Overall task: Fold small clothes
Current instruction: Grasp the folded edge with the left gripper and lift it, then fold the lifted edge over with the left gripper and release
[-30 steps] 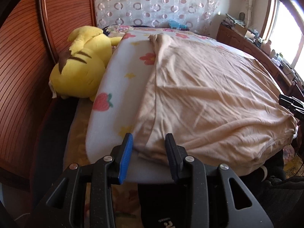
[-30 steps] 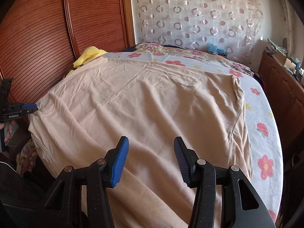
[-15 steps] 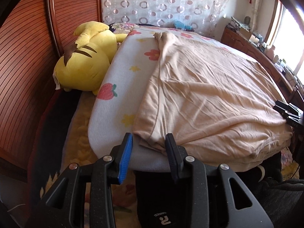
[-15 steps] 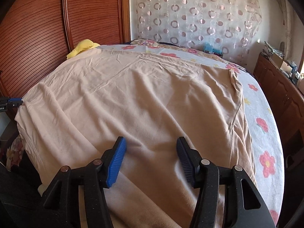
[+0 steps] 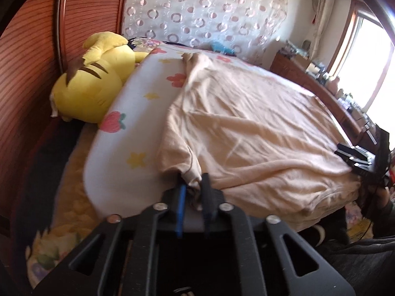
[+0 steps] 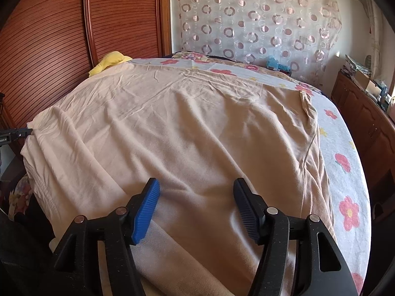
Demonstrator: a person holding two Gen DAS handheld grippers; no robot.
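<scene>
A beige garment (image 6: 177,133) lies spread flat over most of the bed (image 6: 345,148), on a white sheet with red flowers and yellow stars. Its long axis runs from the near edge of the bed toward the far edge by the curtain (image 6: 246,24). One end droops over the near edge; which end is the neck or hem is hard to tell. A narrow fold or strap stands up at its far right corner in the right wrist view.

The left gripper (image 5: 193,188) is pinching the garment's near left corner, the cloth bunched between the closing jaws; this view is blurred. The right gripper (image 6: 196,192) hovers over the near part of the garment with its jaws spreading apart and nothing pressed between them.

A yellow plush toy (image 5: 93,83) lies at the bed's far left side against the wooden wardrobe (image 6: 74,37), mostly hidden behind the garment in the right wrist view. A wooden dresser (image 6: 365,118) lines the right wall, its clutter too small to make out.
</scene>
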